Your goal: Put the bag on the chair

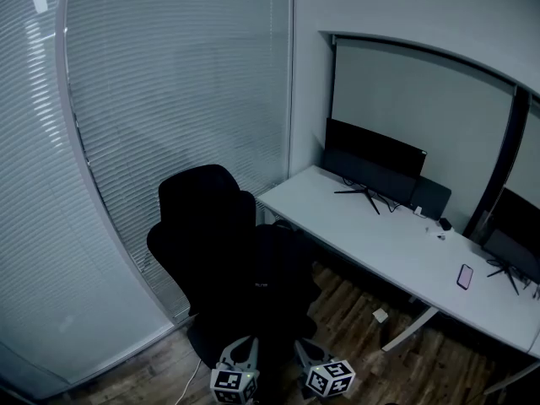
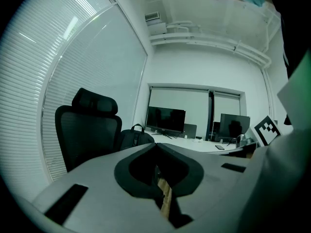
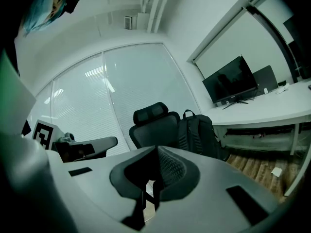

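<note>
Head view shows the black bag [image 1: 283,277] standing just beside the chair [image 1: 202,218], between it and the white surface [image 1: 380,243]; its base is hidden. Soft-sided and likely fairly heavy, it should sag when lifted, so the top carry loop [image 3: 189,113] looks the best hold. It appears closed, contents unseen. Left gripper [image 1: 243,348] and right gripper [image 1: 309,351] have fingers clenched on nothing.

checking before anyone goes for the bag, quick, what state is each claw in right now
left claw: closed, nothing in it
right claw: closed, nothing in it
</note>
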A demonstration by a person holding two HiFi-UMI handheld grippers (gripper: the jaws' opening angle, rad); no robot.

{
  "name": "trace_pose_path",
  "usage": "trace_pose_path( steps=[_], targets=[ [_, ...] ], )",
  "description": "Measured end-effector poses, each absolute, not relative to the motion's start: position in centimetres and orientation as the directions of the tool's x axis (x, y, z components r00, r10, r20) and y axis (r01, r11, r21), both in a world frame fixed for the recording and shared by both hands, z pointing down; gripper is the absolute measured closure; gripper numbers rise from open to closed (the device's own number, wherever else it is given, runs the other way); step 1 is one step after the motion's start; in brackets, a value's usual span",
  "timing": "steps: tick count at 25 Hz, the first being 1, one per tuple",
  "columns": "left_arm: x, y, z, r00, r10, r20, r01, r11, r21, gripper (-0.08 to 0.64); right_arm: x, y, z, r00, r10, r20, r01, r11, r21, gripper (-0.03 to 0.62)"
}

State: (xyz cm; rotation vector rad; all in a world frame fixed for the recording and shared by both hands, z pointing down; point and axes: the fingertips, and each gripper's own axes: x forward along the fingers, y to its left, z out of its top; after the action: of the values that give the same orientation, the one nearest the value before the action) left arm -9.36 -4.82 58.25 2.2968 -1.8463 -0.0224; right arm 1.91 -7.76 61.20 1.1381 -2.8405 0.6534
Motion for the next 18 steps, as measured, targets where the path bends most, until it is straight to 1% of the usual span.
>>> trace_pose_path(
  steps=[5, 11, 18],
  targets=[
    [-8.7, -2.8, 57.3, 0.205, -0.971, 0.122, -0.968, -0.183, 0.172, 0.540, 2.4, -6.2, 61.2, -0.751, -0.639, 0.165, -0.647, 0.664, -0.374, 0.545],
    [-8.0, -0.9, 58.0, 0.190, -0.973, 0.134, -0.970, -0.165, 0.181, 0.541, 2.9, -4.5, 61.4, -0.759, -0.629, 0.170, -0.641, 0.675, -0.366, 0.546],
    [-7.0, 0.5, 57.9, 0.185, -0.975, 0.125, -0.971, -0.162, 0.176, 0.541, 3.9, -3.1, 61.0, -0.764, -0.624, 0.165, -0.634, 0.677, -0.374, 0.546]
  ],
)
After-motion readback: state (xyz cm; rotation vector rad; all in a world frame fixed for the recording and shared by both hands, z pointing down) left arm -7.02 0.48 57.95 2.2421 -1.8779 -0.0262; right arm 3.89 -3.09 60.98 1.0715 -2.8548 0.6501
